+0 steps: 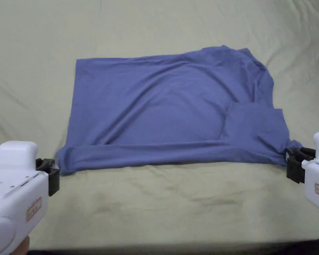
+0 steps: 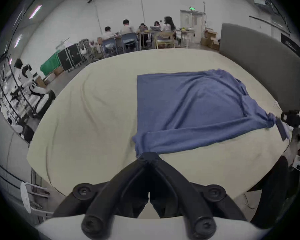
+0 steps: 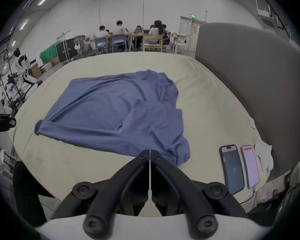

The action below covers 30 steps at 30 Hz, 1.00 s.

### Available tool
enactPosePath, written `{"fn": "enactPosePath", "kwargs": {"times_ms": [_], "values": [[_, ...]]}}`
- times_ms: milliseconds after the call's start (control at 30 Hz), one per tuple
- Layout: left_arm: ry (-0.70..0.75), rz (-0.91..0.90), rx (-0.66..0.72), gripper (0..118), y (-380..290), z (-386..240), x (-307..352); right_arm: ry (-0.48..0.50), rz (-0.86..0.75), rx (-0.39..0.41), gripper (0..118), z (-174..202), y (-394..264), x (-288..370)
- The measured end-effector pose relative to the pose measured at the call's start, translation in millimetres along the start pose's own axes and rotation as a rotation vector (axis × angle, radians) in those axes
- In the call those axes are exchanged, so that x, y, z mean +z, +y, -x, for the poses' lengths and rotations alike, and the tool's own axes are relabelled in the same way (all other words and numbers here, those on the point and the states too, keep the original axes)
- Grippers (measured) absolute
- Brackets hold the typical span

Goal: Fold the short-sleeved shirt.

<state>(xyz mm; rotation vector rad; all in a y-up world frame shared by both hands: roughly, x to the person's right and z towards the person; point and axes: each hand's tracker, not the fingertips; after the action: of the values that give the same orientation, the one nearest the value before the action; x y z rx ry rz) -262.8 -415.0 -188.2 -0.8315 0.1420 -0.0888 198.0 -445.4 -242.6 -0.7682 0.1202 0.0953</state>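
Observation:
A blue short-sleeved shirt [image 1: 162,113] lies spread on the beige bed sheet [image 1: 175,202], its near edge rolled into a band and one sleeve [image 1: 255,123] folded over the body. My left gripper [image 1: 53,172] is shut, with its tips just beside the shirt's near left corner [image 2: 137,148]. A strip of sheet shows between them in the right gripper view. My right gripper [image 1: 293,159] is shut on the shirt's near right corner [image 2: 271,120], which is drawn to a bunched point at the jaws. The right gripper's [image 3: 150,151] tips sit at the shirt's near edge.
Two phones [image 3: 232,167] and a white cloth [image 3: 265,155] lie on the bed right of the shirt, next to a grey headboard [image 3: 249,88]. Several people sit at tables [image 3: 139,34] beyond the bed. The bed's front edge is close to both grippers.

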Motion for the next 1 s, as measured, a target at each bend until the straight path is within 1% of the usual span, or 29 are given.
{"fn": "enactPosePath", "kwargs": {"times_ms": [100,133,167,200,233,267,333,433,467,500,533,567,600,633,667,700,767,800,833,867,900,933,967,1000], "values": [[-0.066,0.046,0.020,0,9.2,-1.7,-14.6,0.021,0.003,-0.003,4,5.2,0.6,-1.3],[-0.069,0.050,0.041,18,12.5,-4.5,-19.6,0.033,0.004,-0.001,4,6.0,0.2,-2.0],[-0.073,0.059,0.053,70,15.3,-4.0,-29.9,0.037,0.004,-0.001,4,7.2,-0.2,-3.0],[-0.079,0.108,0.064,101,19.1,-3.9,-45.8,0.044,0.008,0.002,4,8.1,0.1,-4.7],[-0.079,0.130,0.061,107,22.1,-3.3,-61.1,0.050,0.012,0.007,4,6.9,-0.2,-9.6],[-0.073,0.120,0.060,107,19.8,6.2,-87.5,0.052,0.015,0.011,4,7.6,-0.1,-11.7],[-0.045,0.192,0.048,107,23.9,7.7,-119.3,0.057,0.028,0.017,4,7.5,0.8,-17.1],[-0.071,0.254,0.058,107,20.9,12.3,-154.2,0.057,0.048,0.019,4,7.7,2.7,-27.2],[-0.076,0.266,0.053,102,19.5,13.2,-163.2,0.056,0.060,0.019,4,7.3,3.0,-31.7],[-0.072,0.274,0.053,84,17.8,13.9,-168.1,0.054,0.067,0.019,4,5.1,1.3,-38.1],[-0.073,0.266,0.053,45,13.8,16.5,-168.7,0.052,0.076,0.020,4,4.5,1.3,-42.5],[-0.134,0.259,0.075,9,14.1,20.0,-170.6,0.051,0.085,0.022,4,4.0,1.1,-46.7],[-0.221,0.228,0.145,8,15.0,21.7,-168.7,0.047,0.093,0.025,4,3.7,0.9,-50.2],[-0.164,0.198,0.167,7,16.3,16.4,-163.3,0.043,0.108,0.033,4,5.9,1.5,-53.4],[-0.126,0.219,0.079,7,18.5,8.0,-154.1,0.041,0.118,0.037,4,5.3,1.0,-57.1],[-0.107,0.214,0.030,7,19.6,3.5,-152.2,0.042,0.122,0.037,4,4.3,0.5,-60.1],[-0.111,0.208,0.010,7,23.7,-1.1,-148.4,0.056,0.138,0.023,6,1.9,0.2,-66.6],[-0.114,0.206,0.005,7,19.6,0.8,-154.6,0.065,0.147,0.010,30,0.0,0.4,-69.8],[-0.113,0.201,0.004,7,21.6,0.3,-152.6,0.063,0.158,-0.006,75,-2.1,1.2,-72.9],[-0.109,0.196,0.006,7,24.3,1.2,-150.2,0.045,0.167,-0.022,75,-4.5,1.9,-76.7],[-0.113,0.191,0.012,7,26.7,2.8,-148.5,0.034,0.197,-0.027,91,-6.7,3.3,-81.3],[-0.120,0.183,0.028,7,29.6,5.0,-142.2,0.037,0.214,-0.026,113,-11.2,3.0,-87.0],[-0.124,0.178,0.042,7,31.8,7.3,-141.2,0.006,0.178,-0.032,118,-15.2,2.2,-86.1],[-0.125,0.169,0.054,7,33.2,9.0,-140.2,-0.025,0.157,-0.053,118,-19.9,2.7,-87.6]]}}
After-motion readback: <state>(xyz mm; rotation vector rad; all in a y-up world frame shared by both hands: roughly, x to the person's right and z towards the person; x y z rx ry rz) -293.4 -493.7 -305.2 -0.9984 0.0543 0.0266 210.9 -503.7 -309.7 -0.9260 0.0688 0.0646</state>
